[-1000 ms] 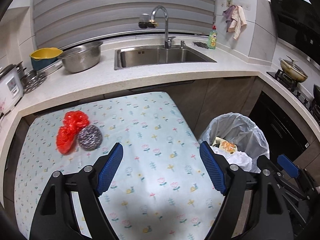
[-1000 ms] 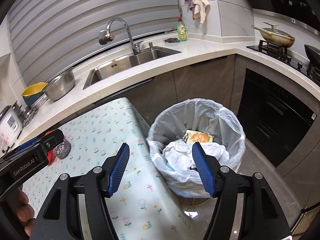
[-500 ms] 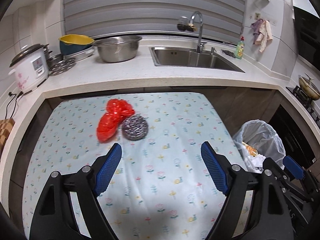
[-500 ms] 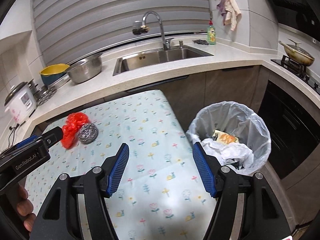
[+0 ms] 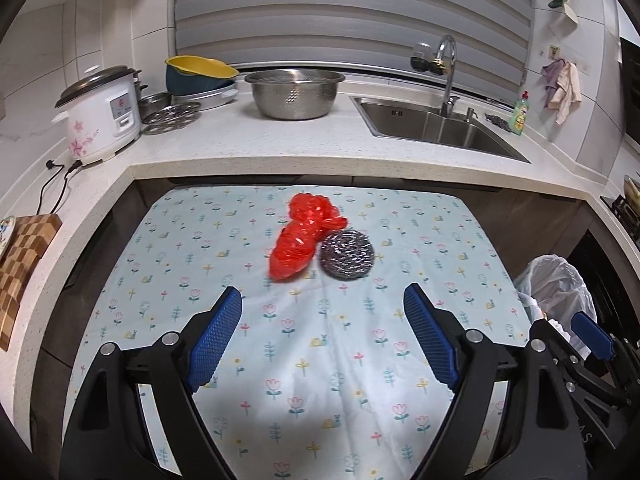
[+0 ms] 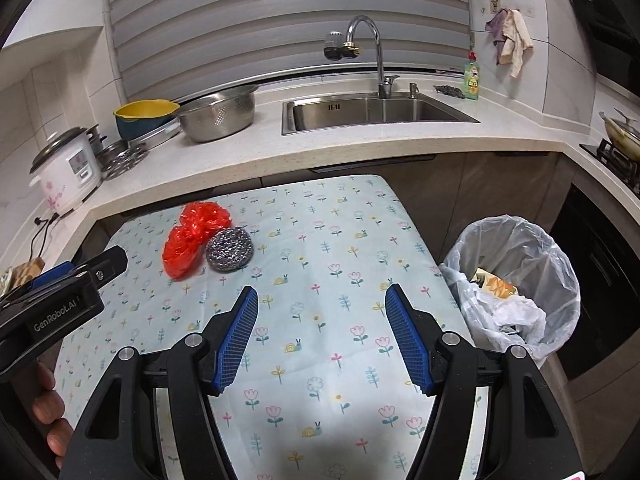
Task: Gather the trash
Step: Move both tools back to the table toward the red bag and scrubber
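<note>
A crumpled red plastic bag [image 5: 304, 236] lies on the flowered tablecloth [image 5: 320, 360], touching a round steel wool scourer [image 5: 347, 254] on its right. Both also show in the right wrist view: the bag [image 6: 192, 240] and the scourer [image 6: 230, 249]. My left gripper [image 5: 322, 336] is open and empty, a short way in front of them. My right gripper [image 6: 320, 336] is open and empty over the cloth, right of the left one. A bin with a clear liner [image 6: 520, 280] stands at the table's right, holding paper and wrappers.
The counter behind the table carries a rice cooker [image 5: 100, 112], a steel colander [image 5: 295, 92], a yellow and blue bowl [image 5: 200, 74], a sink with a tap [image 5: 432, 124] and a soap bottle [image 6: 472, 76]. A stove with a pan [image 6: 620, 136] is far right.
Both grippers have swung left, from the bin toward the table. The bag and scourer now sit near the middle of the left wrist view. Both stay open.
</note>
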A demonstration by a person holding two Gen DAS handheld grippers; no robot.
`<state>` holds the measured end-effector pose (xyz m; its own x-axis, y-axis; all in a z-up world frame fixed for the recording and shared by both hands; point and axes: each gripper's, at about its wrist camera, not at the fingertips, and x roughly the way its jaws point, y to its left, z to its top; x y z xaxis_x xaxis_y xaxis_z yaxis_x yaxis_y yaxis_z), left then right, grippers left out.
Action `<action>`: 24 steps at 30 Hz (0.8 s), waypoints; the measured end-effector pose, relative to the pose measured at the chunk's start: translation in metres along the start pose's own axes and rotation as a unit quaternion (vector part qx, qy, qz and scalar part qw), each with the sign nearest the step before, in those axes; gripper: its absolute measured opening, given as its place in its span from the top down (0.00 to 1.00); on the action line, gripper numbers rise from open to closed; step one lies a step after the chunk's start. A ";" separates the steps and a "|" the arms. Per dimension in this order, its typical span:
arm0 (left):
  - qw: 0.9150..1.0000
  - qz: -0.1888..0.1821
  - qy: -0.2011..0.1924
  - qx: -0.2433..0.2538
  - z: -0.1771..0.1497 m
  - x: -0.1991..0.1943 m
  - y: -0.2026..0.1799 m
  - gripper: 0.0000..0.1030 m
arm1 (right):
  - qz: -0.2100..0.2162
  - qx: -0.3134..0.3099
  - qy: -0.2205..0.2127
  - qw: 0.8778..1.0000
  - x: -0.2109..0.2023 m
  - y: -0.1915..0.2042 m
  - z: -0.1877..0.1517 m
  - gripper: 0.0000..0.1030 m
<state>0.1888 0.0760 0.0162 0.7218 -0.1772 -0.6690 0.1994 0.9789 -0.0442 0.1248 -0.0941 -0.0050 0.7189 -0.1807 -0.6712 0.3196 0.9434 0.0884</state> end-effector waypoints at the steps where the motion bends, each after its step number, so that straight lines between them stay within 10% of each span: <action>1: 1.000 0.002 0.001 -0.003 0.000 0.001 0.005 0.23 | 0.002 -0.003 0.001 1.000 0.002 0.005 0.000 0.38; 24: 0.998 0.026 0.044 -0.048 0.021 0.090 0.084 0.14 | 0.017 -0.055 0.050 0.997 0.116 0.092 0.016 0.25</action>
<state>0.2844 0.1398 -0.0319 0.6669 -0.1204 -0.7353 0.0954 0.9925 -0.0760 0.2470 -0.0330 -0.0628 0.6618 -0.1238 -0.7394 0.2222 0.9743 0.0358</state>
